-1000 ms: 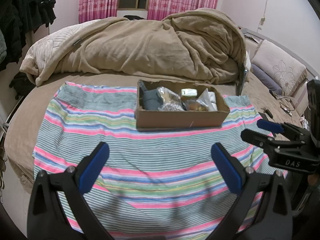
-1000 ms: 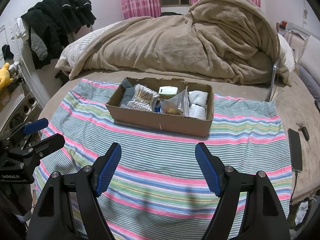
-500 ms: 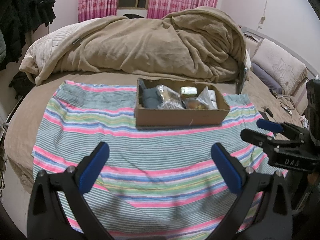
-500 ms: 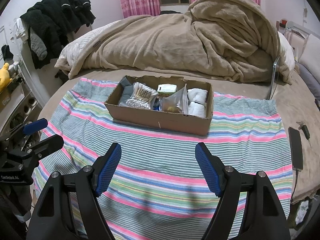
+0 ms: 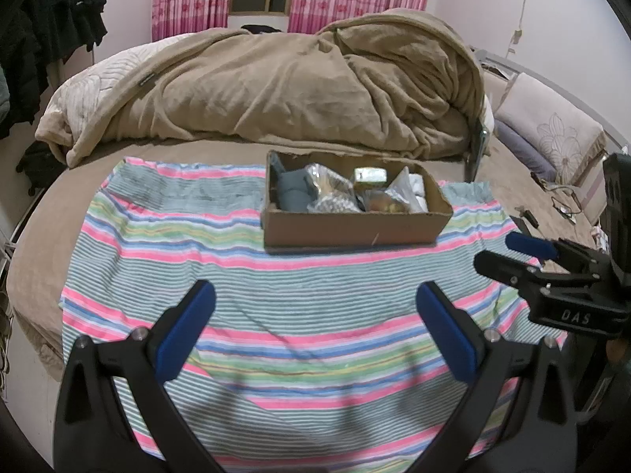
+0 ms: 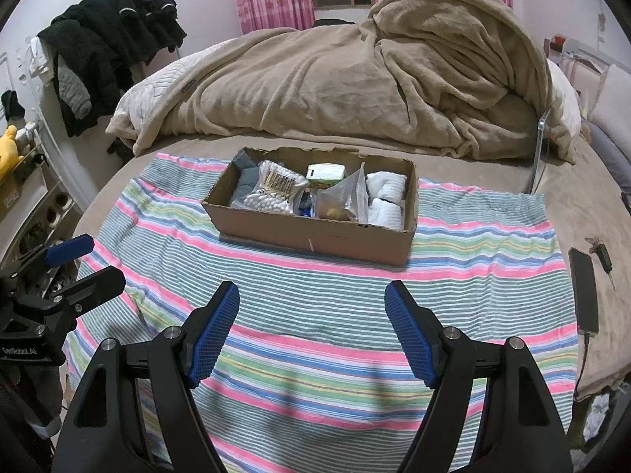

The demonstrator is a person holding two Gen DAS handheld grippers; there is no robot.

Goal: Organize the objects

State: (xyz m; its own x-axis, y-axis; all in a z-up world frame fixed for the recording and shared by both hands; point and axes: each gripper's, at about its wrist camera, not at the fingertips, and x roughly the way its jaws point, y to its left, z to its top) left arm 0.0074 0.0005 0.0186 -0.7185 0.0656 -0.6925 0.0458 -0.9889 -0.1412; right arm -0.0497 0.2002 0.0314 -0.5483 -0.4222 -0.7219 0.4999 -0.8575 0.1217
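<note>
So the cardboard box (image 6: pixel 315 232) sits on the far half of the striped cloth (image 6: pixel 335 307), roughly centred, long axis running left-right across the bed, one long side wall facing the cameras; in the right wrist view it's turned a bit so its right end comes closer. It's open on top with a ragged torn back edge. Inside, going left to right: some grey folded fabric (image 6: pixel 245 181) at the left end, a clear bag of cotton swabs (image 6: pixel 272 193) lying on it, a small green-and-white packet (image 6: pixel 326 173) toward the back wall, a clear zip pouch (image 6: pixel 347 197) standing tilted in the middle with something yellowish at its bottom, and two white rolled cloths (image 6: pixel 388 199) stacked front to back at the right end. Something blue shows between the swabs and the pouch, can't tell what. Both tools are low over the near part of the cloth, well short of the box: left gripper (image 5: pixel 315 331) has its jaws spread wide with nothing between them, and the right gripper (image 6: pixel 311 329) is the same, released and empty. Behind the box there's a big heaped tan blanket (image 6: pixel 355 79), and a phone (image 6: pixel 583 287) lies on the bedsheet just off the cloth's right edge.
</note>
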